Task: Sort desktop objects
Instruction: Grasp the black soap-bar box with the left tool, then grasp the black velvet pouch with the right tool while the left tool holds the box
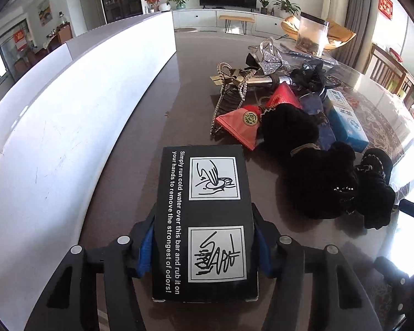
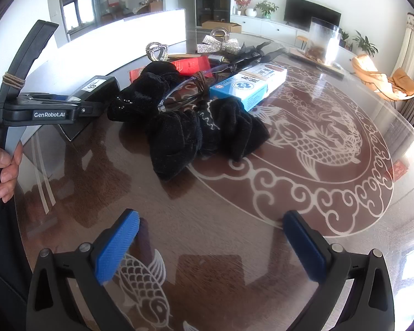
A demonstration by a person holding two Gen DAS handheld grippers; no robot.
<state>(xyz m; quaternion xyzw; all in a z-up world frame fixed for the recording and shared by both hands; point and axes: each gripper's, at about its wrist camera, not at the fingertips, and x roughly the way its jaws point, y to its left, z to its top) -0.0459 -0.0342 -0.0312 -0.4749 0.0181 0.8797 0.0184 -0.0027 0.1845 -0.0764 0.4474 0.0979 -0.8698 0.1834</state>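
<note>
Left gripper (image 1: 204, 237) is clamping the black box (image 1: 207, 215) between its pads; right gripper (image 2: 209, 237) is hovering wide apart, black scrunchies (image 2: 201, 135) lying ahead of its fingertips.

Both wrist views low over table (image 2: 207, 220), facing TV wall (shared: clutter pile (image 1: 303, 143)).

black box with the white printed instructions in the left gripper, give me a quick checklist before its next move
1. Grip: the left gripper has both blue pads on the sides of the black cardboard box with white printed instructions: ok.
2. Box lifted off the glass-topped table: cannot tell.
3. Space toward the long white bin wall: ok.
4. Black velvet scrunchies close on the box's right: not ok, could snag.
5. Right gripper open, holding nothing, away from the box: ok.
</note>
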